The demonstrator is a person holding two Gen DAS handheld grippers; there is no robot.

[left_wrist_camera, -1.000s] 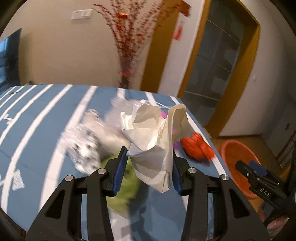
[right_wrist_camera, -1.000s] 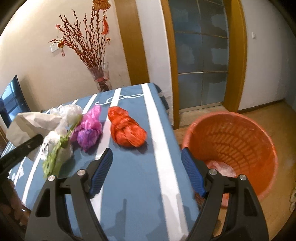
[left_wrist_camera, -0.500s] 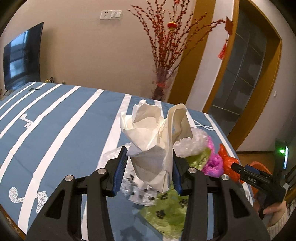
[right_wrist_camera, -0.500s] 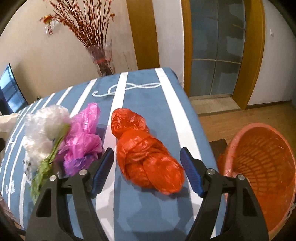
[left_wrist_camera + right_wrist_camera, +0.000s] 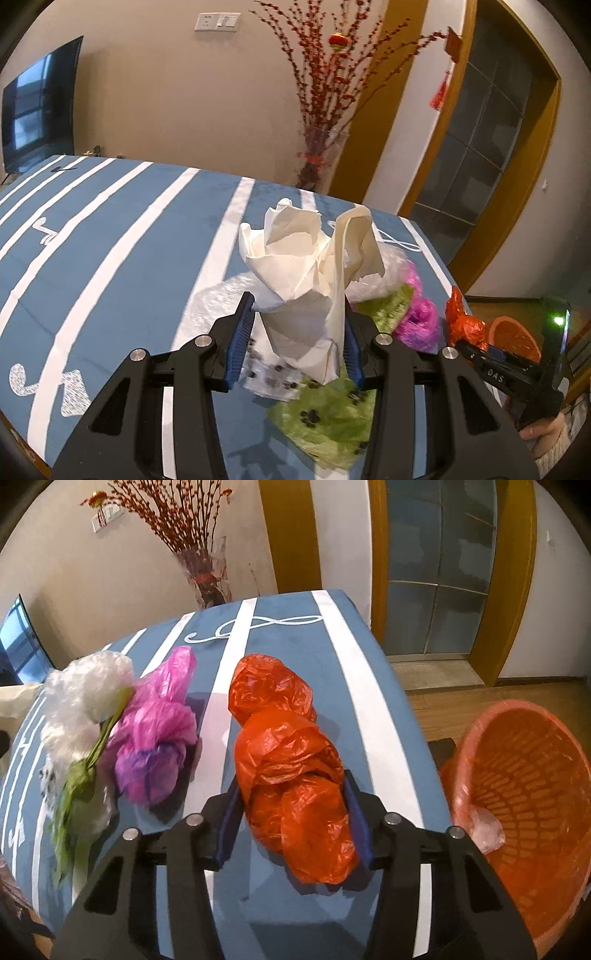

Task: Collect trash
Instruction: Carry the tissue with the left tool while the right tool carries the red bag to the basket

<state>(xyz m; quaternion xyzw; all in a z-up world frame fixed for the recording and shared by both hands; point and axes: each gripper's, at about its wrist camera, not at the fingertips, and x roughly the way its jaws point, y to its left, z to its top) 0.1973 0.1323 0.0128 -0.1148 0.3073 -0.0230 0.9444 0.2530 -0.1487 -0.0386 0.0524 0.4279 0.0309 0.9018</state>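
Observation:
In the left wrist view my left gripper (image 5: 297,310) is shut on a crumpled white paper (image 5: 306,266), held above the blue striped table (image 5: 129,240). In the right wrist view my right gripper (image 5: 291,786) straddles a red plastic bag (image 5: 288,746) lying on the table (image 5: 325,657). Its jaws are closing, and both blue pads touch the bag's sides. The left wrist view also shows the tip of that bag (image 5: 461,325) at the right, beside the right gripper's black body. An orange basket (image 5: 535,775) stands on the floor to the right of the table, with a scrap of clear plastic inside.
A pink plastic bag (image 5: 155,731) lies left of the red one. Further left are a white plastic wad (image 5: 85,690) and a green wrapper (image 5: 328,413). A vase of red branches (image 5: 317,162) stands behind the table. A person's hand (image 5: 543,432) holds the right gripper.
My right gripper came down and forward over the red bag, and its jaws narrowed onto it. My left gripper swung left with the white paper in it, then held still.

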